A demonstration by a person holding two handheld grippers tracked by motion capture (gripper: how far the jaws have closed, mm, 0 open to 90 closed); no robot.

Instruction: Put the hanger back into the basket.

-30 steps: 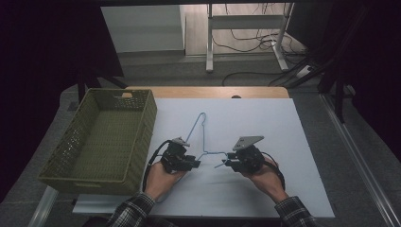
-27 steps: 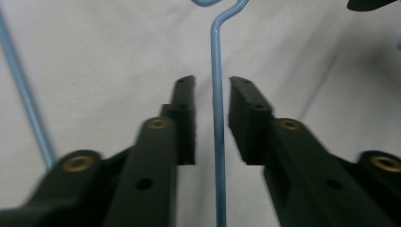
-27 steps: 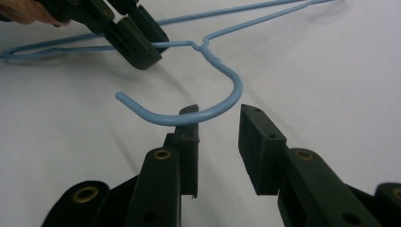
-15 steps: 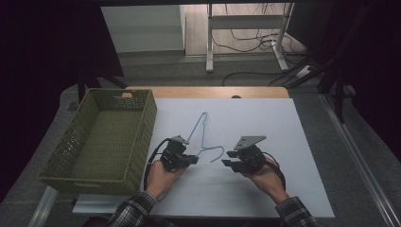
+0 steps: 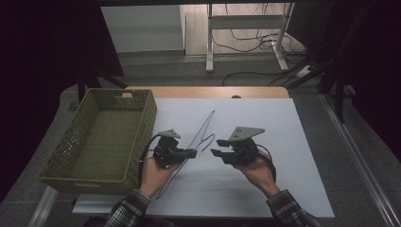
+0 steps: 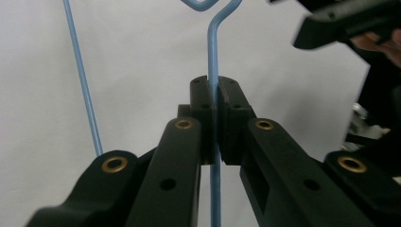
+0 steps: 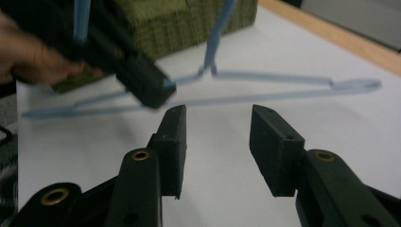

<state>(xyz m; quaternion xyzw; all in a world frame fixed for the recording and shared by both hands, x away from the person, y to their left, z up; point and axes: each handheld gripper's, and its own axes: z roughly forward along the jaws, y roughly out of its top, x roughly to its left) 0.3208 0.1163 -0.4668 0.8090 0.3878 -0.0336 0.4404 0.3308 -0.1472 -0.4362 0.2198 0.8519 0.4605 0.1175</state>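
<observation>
Since a second ago I have lifted both hands a little off the white table sheet [image 5: 265,189], and the blue wire hanger [image 5: 204,128] has come up with my left, one end tilted off the sheet where before it lay flat; my left gripper [image 5: 189,153] has just been closing and is now clamped tight on the hanger's wire, which runs straight up between my pads [image 6: 203,101] in the left gripper view; my right gripper [image 5: 218,147] has just been opening, its jaws apart with nothing between them, the pads [image 7: 174,137] clear of the hanger, which lies just beyond them; the hanger sits mid-table between my two hands; farther to my left stands the green woven basket [image 5: 142,118], just beside the sheet's edge.
</observation>
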